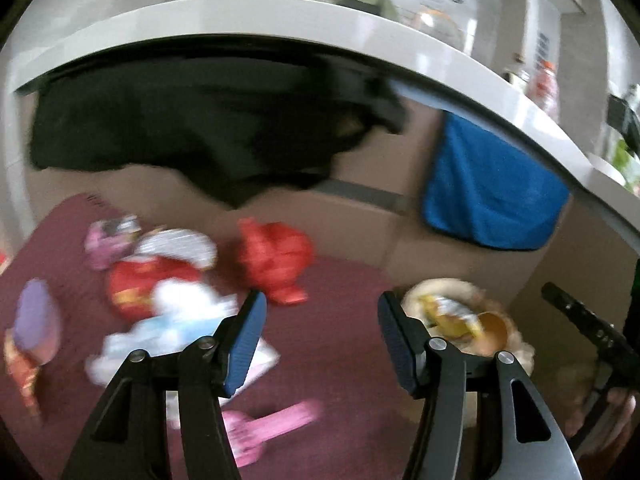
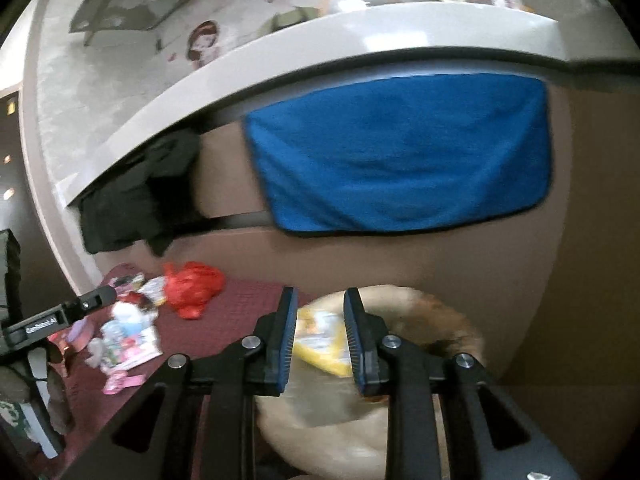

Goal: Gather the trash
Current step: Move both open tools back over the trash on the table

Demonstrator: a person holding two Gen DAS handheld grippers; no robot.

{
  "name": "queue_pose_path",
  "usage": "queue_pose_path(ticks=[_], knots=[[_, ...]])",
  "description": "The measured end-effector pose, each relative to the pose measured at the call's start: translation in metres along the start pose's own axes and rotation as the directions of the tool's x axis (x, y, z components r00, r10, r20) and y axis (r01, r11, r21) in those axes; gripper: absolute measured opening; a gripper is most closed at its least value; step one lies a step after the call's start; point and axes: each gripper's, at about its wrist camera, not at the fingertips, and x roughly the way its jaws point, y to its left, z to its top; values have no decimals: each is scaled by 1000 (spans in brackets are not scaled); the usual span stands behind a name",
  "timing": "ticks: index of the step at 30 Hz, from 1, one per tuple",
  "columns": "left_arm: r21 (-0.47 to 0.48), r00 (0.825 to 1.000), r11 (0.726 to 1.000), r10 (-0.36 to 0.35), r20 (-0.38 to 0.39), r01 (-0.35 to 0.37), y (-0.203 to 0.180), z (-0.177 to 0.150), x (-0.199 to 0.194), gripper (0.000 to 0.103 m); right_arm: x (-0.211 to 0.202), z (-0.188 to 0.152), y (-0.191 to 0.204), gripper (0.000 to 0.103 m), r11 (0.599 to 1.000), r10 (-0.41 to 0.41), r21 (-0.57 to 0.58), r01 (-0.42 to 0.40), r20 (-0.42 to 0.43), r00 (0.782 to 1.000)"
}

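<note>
Wrappers and packets lie on a maroon mat: a crumpled red bag, a red-and-white packet, a pale blue-white wrapper, a pink wrapper and a purple one. A round tan basket holds a yellow wrapper. My left gripper is open and empty above the mat, between the pile and the basket. My right gripper hangs over the basket, its jaws a little apart with the yellow wrapper showing behind the gap; no grip is visible.
A blue cloth and a black cloth hang from a white counter edge over a tan cabinet front. The other gripper's body shows at the right edge of the left wrist view. Both views are motion-blurred.
</note>
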Motion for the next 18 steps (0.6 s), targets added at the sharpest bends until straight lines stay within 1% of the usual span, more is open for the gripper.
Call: queue_pose_path(ticks=[5,8,10,11,12,13,14,16,17,18], knots=[[-53,994,993,108,34,-106,64,-12,-41,59,12,-14,57,23,993,98,-55,-100,-46,994],[-97,982,980,178,68,-171,107,-20,-65,59,25,-27,92,23,981,169,-78,-175,-80,982],[-153,972,967,219,89,-204,137,-24,-76,59,36,-36,110,23,974,204,-79,-213,-108,973],[-197,967,956,238,91,-217,155,-28,-80,59,44,-42,123,23,969,222,-80,-233,-134,966],[-224,965,949,247,87,-222,167,-31,-80,59,44,-42,123,23,969,222,-80,-233,-134,966],[-250,963,941,257,81,-230,178,-34,-80,59,53,-47,134,23,963,238,-85,-254,-161,958],[-270,960,933,269,79,-239,188,-35,-78,59,68,-55,153,23,950,272,-101,-296,-201,941],[-291,951,923,292,97,-254,202,-36,-78,59,85,-58,172,23,932,297,-141,-333,-228,927],[-308,945,913,310,100,-267,210,-34,-78,59,92,-57,179,23,926,295,-166,-339,-239,925],[-321,945,908,313,95,-268,214,-31,-78,59,100,-54,187,23,921,285,-194,-338,-254,924]])
